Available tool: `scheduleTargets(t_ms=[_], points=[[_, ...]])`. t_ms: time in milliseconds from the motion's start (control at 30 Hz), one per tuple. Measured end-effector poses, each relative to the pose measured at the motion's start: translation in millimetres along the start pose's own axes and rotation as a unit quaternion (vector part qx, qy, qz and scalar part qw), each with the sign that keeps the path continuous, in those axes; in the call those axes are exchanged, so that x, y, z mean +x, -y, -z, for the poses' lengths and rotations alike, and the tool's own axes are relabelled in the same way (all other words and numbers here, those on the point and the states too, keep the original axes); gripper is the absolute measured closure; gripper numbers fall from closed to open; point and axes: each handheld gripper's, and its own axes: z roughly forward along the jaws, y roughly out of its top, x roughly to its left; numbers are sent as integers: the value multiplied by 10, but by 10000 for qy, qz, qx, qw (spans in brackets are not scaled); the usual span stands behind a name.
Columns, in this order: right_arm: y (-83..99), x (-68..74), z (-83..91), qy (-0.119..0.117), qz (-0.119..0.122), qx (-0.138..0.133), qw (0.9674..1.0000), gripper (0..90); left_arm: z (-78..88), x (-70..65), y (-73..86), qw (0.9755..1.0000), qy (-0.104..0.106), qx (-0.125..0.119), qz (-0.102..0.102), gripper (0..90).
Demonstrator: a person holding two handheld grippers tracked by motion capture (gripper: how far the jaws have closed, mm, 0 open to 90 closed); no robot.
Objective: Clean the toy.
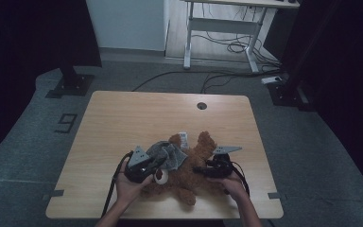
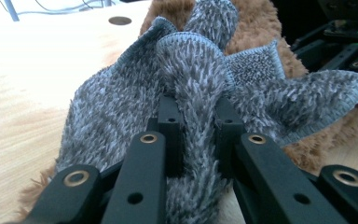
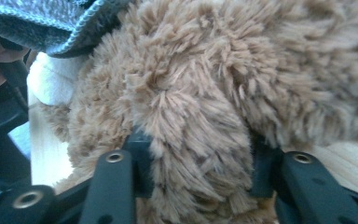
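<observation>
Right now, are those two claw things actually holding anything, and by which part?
Yes. The left gripper pinches a fold of the grey fluffy cloth. The right gripper clamps a limb of the brown teddy bear.

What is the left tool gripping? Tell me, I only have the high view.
Observer: In the left gripper view, the left tool is shut on a raised fold of the grey cloth.
Operator: Now report the right tool.
Observer: The right tool is clamped on a plush part of the brown teddy bear; fur bulges between its jaws.
Operator: Check the cloth's edge.
Observer: Its stitched hem lies across the bear's fur.
</observation>
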Motion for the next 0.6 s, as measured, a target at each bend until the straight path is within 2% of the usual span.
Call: scheduleTargets(t_ms=[133, 233, 300, 333, 367, 400, 433, 467, 500, 600], points=[[7, 54, 28, 201, 138, -246, 9994, 612, 3, 40, -52, 10000, 7, -63, 51, 779], [-25, 71, 32, 487, 314, -462, 9973, 633, -16, 85, -160, 9999, -13, -105, 68, 778], [-63, 69, 52, 737, 447, -723, 9936, 639, -35, 114, -262, 9999, -54, -156, 39, 778], [-89, 73, 72, 900, 557, -872, 9906, 638, -50, 128, -313, 9998, -59, -178, 28, 778], [-115, 82, 89, 1093, 697, -1027, 9862, 637, -72, 141, -359, 9998, -52, -183, 35, 777], [-153, 90, 110, 1407, 1027, -1203, 9773, 624, -102, 156, -394, 9998, -41, -168, 55, 776], [-153, 90, 110, 1407, 1027, -1203, 9773, 624, -140, 168, -415, 9999, -46, -136, 68, 776], [-155, 76, 110, 1492, 1167, -1247, 9739, 613, -183, 180, -420, 9999, -50, -81, 91, 776], [-146, 52, 107, 1510, 1235, -1249, 9728, 600, -226, 193, -410, 9999, -42, -29, 129, 775], [-56, -25, 94, 1427, 1253, -1181, 9747, 568, -306, 205, -330, 9996, 64, 33, 256, 776]])
